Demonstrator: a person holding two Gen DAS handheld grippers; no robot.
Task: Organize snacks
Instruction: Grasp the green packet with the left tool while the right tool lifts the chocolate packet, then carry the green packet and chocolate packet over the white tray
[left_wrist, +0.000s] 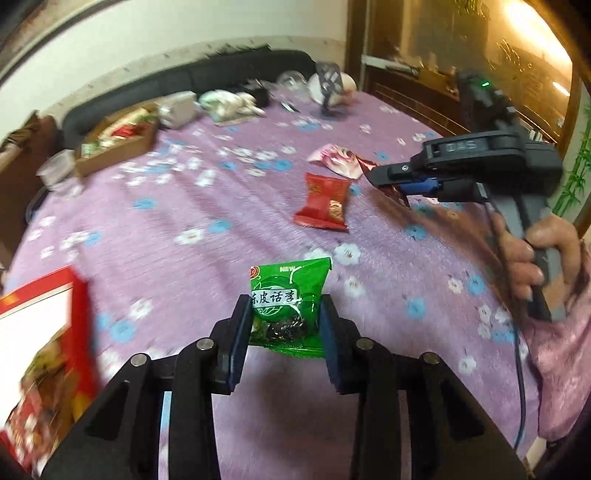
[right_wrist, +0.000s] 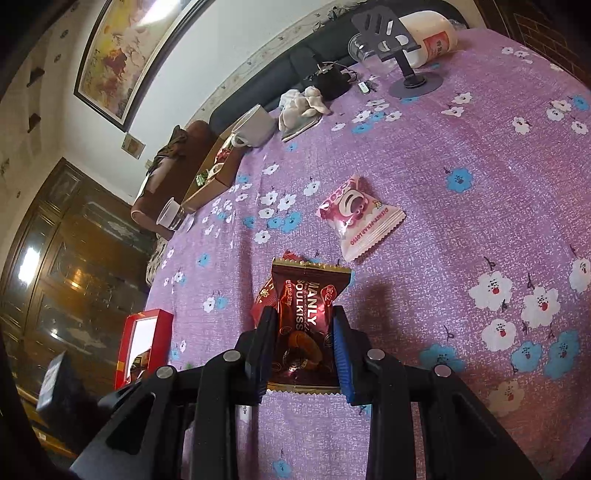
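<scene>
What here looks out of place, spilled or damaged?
Nothing looks damaged or spilled. Two packets, the red packet and the pink packet, lie loose on the purple cloth, away from the cardboard box of snacks. A white jar lies tipped over at the far edge.

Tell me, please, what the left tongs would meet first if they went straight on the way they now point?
Probably the flowered purple cloth just beyond the green packet that the left tongs hold; the red packet lies further on, slightly right. Depth is unclear.

A snack packet (left_wrist: 322, 203) lies on the tablecloth (left_wrist: 221, 229), a cardboard tray (left_wrist: 114, 142) far behind.
</scene>
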